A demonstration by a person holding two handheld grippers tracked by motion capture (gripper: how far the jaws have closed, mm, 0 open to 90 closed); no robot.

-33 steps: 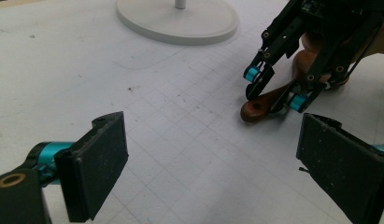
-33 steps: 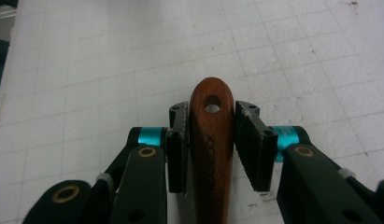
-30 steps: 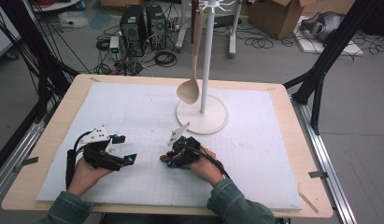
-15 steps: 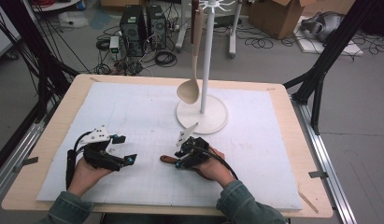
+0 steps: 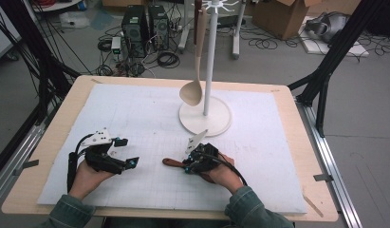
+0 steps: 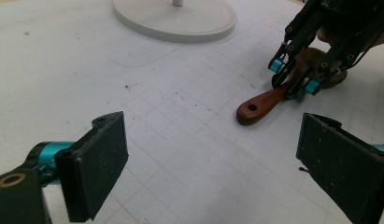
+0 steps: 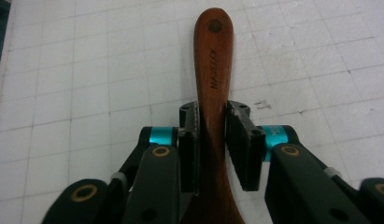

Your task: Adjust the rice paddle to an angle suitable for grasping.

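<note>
On top of the wooden table (image 5: 50,142) sat a big white gridded mat (image 5: 135,118), with a white stand (image 5: 205,116) toward the far side and a pale spoon (image 5: 192,90) hanging off it. Nearer the person, the left gripper (image 5: 122,153) rested on the mat with its jaws wide apart, nothing between them. Over on the right, the right gripper (image 5: 185,166) had just been closing around the dark wooden spoon handle (image 7: 213,70), which lay flat on the mat. Pads looked pretty much snug against both sides of it. Handle's holed end stuck out toward the left gripper.
</note>
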